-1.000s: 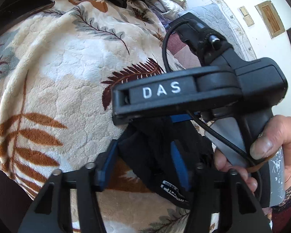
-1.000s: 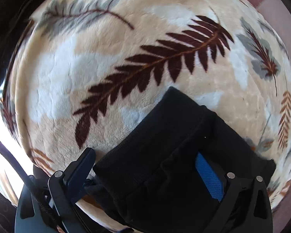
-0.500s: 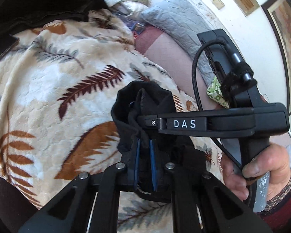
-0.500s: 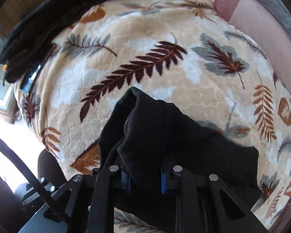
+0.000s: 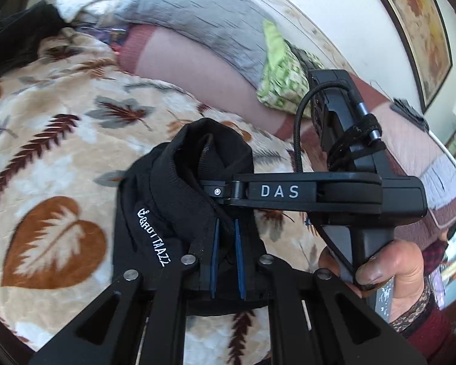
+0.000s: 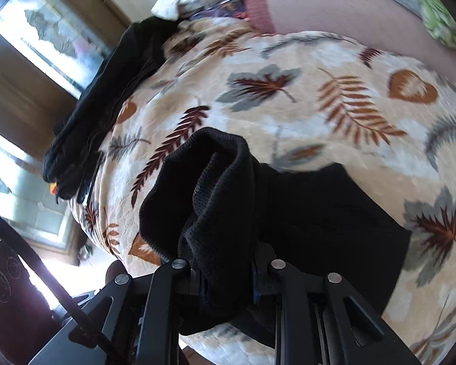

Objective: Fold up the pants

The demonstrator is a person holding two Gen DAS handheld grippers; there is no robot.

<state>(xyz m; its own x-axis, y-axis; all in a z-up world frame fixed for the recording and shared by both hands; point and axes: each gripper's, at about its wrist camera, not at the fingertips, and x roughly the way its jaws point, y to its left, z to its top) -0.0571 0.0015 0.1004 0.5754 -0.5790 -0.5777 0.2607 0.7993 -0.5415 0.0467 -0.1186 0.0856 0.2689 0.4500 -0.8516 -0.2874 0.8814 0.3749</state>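
Observation:
The black pants (image 5: 179, 188) lie bunched on a leaf-patterned blanket (image 5: 54, 152), with white lettering on the cloth. My left gripper (image 5: 226, 234) is shut on a fold of the pants and holds it above the blanket. In the right wrist view my right gripper (image 6: 226, 273) is shut on the ribbed edge of the pants (image 6: 215, 188), lifted up, with the rest trailing right over the blanket (image 6: 319, 91). The right gripper's body marked DAS (image 5: 288, 191) shows in the left view, close beside my left gripper and touching the cloth.
A pile of dark clothes (image 6: 106, 97) lies at the blanket's far left edge. Grey (image 5: 203, 15) and green patterned pillows (image 5: 282, 79) lie beyond a pink sheet (image 5: 203, 70). A window (image 6: 45, 39) is at the left. A framed picture (image 5: 416, 21) hangs on the wall.
Both grippers went from open around the pants to shut on them. They have lifted the bunched cloth up from the blanket, and both views now look further across the bed.

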